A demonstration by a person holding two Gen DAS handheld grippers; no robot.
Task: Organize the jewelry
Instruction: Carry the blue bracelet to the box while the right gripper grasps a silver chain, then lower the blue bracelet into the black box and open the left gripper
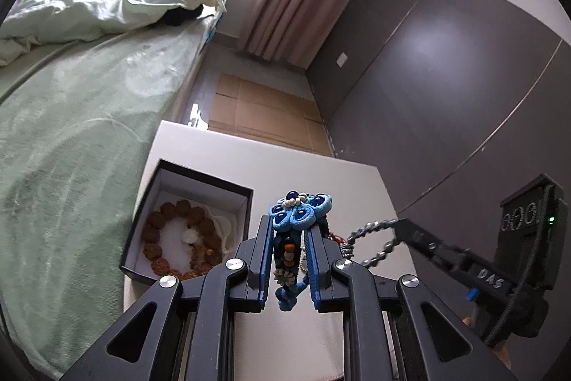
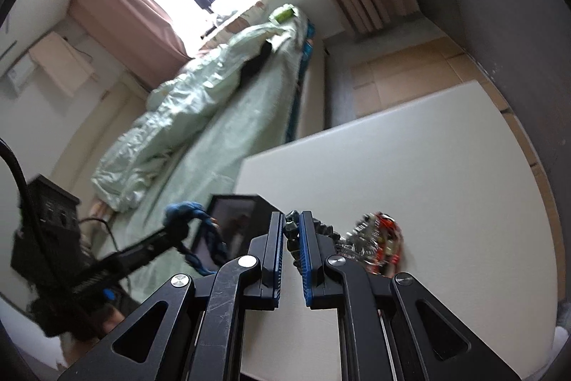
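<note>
My left gripper (image 1: 291, 227) is shut on a blue knotted ornament (image 1: 299, 207) with blue stones and small beads, and holds it above the white table (image 1: 321, 174). Left of it stands an open black box (image 1: 200, 183) with a brown bead bracelet (image 1: 157, 220) inside. My right gripper (image 2: 291, 220) is shut on a dark metal chain bracelet (image 2: 325, 228), lifted off the table. In the left wrist view, the right gripper (image 1: 401, 227) holds the chain bracelet (image 1: 371, 227) out as a loop. A heap of red and silver jewelry (image 2: 385, 238) lies on the table just right of it.
A bed with green covers (image 1: 71, 131) runs along the table's left side. A dark wardrobe wall (image 1: 446, 77) stands to the right, with cardboard on the floor (image 1: 257, 109) beyond the table's far edge. The left gripper (image 2: 178, 231) shows in the right wrist view.
</note>
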